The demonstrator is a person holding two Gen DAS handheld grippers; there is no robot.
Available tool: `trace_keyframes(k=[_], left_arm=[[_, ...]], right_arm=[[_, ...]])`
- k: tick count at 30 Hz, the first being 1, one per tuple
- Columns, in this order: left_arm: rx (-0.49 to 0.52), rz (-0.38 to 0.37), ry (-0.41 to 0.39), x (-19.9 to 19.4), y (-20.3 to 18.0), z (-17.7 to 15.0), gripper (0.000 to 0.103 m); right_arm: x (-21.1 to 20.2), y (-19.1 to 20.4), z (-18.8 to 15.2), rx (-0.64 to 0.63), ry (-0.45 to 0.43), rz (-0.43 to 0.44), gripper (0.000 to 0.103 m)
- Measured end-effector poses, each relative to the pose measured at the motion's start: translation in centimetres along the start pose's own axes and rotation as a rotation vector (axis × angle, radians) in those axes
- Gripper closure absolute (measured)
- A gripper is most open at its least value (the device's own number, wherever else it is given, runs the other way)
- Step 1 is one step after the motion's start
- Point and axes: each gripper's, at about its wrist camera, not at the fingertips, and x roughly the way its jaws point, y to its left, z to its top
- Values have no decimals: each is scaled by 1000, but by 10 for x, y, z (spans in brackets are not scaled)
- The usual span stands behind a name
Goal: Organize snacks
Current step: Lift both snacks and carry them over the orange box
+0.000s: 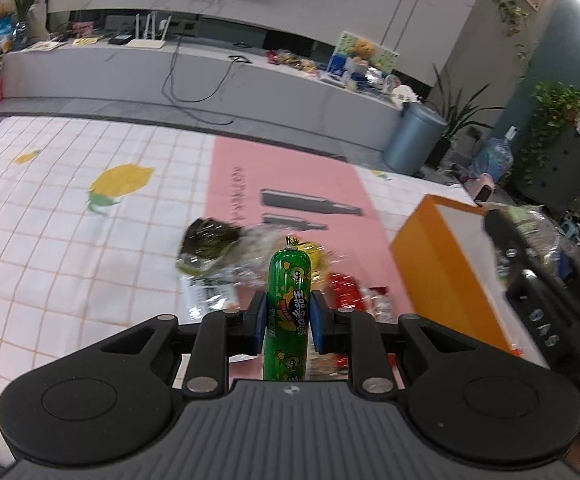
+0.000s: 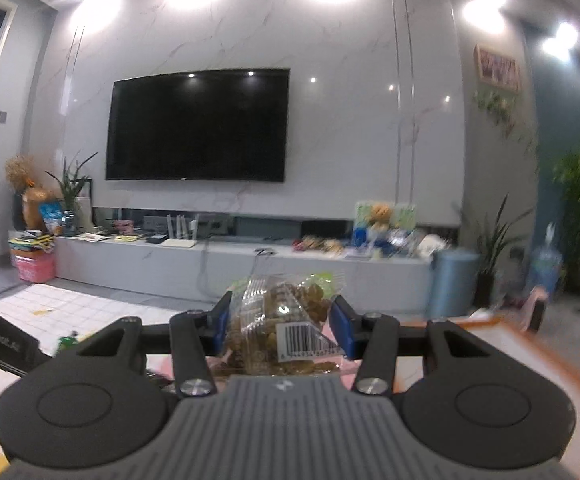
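Left tongs (image 1: 285,312) pinch a green Chinese-lettered sausage (image 1: 287,300); right tongs (image 2: 283,320) pinch a barcoded snack bag (image 2: 285,320)

A dark TV (image 2: 197,125) hangs on the marble wall above a long grey counter (image 2: 245,266). A white router (image 1: 147,43) sits on it. A blue bin (image 1: 412,138) stands beside potted plants (image 1: 558,120).

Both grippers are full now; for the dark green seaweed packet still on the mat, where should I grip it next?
Probably the crinkled dark end of the seaweed packet, coming from above on the lemon-print side; that end is bunched up and clear, while its other side runs into the snack pile.
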Motion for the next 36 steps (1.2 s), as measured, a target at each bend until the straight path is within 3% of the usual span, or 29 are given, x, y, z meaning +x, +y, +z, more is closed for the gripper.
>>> trace_keyframes(k=[6, 12, 16, 19, 25, 28, 32, 36], left_arm=[[29, -52, -7, 0, -37, 2, 79], [57, -116, 17, 9, -78, 3, 79], [68, -148, 27, 22, -107, 5, 79], [57, -184, 50, 40, -126, 7, 79], [45, -248, 98, 74, -162, 5, 79], [48, -274, 124, 87, -174, 0, 79], [53, -285, 155, 101, -183, -7, 79], [56, -289, 163, 103, -186, -10, 79]], right_arm=[[-6, -90, 10, 15, 54, -86, 55], [11, -186, -17, 282, 136, -138, 54], [18, -218, -21, 382, 173, -56, 54], [38, -231, -32, 412, 297, -53, 54], [59, -229, -51, 333, 461, 11, 54], [70, -228, -63, 302, 554, -10, 54], [78, -229, -65, 248, 590, -30, 53], [82, -243, -68, 352, 609, -9, 53]])
